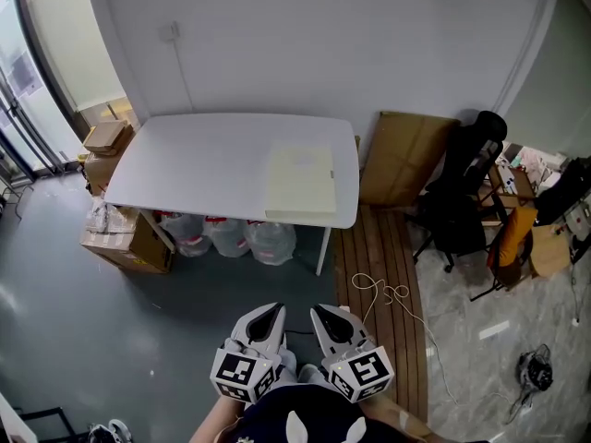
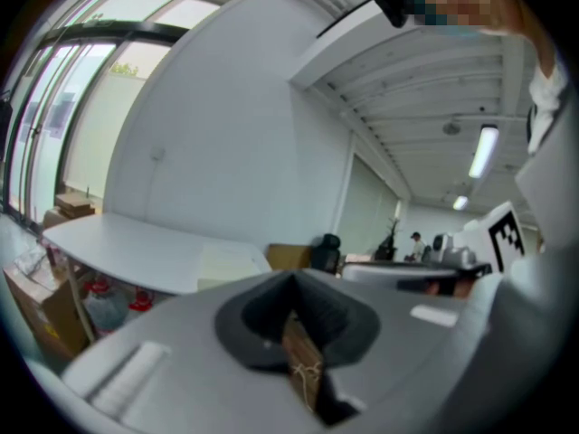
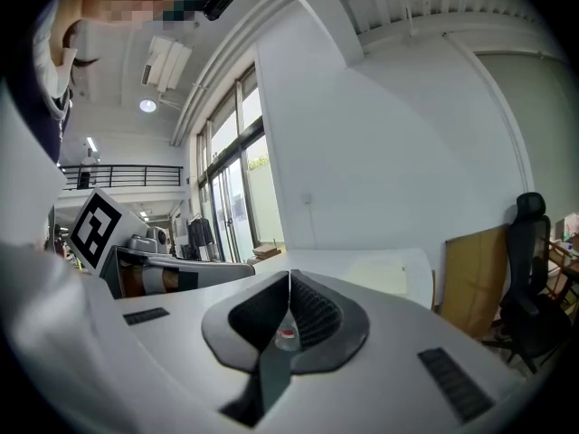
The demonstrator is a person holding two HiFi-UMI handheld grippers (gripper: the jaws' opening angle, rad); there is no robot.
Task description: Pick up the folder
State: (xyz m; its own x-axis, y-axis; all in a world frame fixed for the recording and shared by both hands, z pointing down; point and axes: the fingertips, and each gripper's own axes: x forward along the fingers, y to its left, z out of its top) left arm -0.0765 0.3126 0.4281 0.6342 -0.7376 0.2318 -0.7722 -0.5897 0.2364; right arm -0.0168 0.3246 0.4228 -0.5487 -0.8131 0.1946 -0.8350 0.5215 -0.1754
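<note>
Approach step: the pale yellow flat rectangular folder [image 1: 301, 181] lies on the right end of the white table [image 1: 203, 155], well apart from you. Your left gripper [image 1: 267, 319] and right gripper [image 1: 333, 323] are both clenched and hold nothing. Next you likely need to get close, open one gripper, and pinch the folder's near edge.

Folder [image 1: 300, 183] matt, papery; table [image 1: 194, 160] smooth; decking [image 1: 383, 243] wood.

White wall [image 1: 323, 44]; grey floor [image 1: 74, 321], wooden slatted strip [image 1: 379, 257] at right. White counter [image 1: 203, 164], water bottles [image 1: 240, 236] beneath, cardboard boxes [image 1: 129, 243] at its left end. Black chair [image 1: 462, 192]; windows [image 1: 18, 81] far left; ceiling strip light [image 2: 484, 150].
</note>
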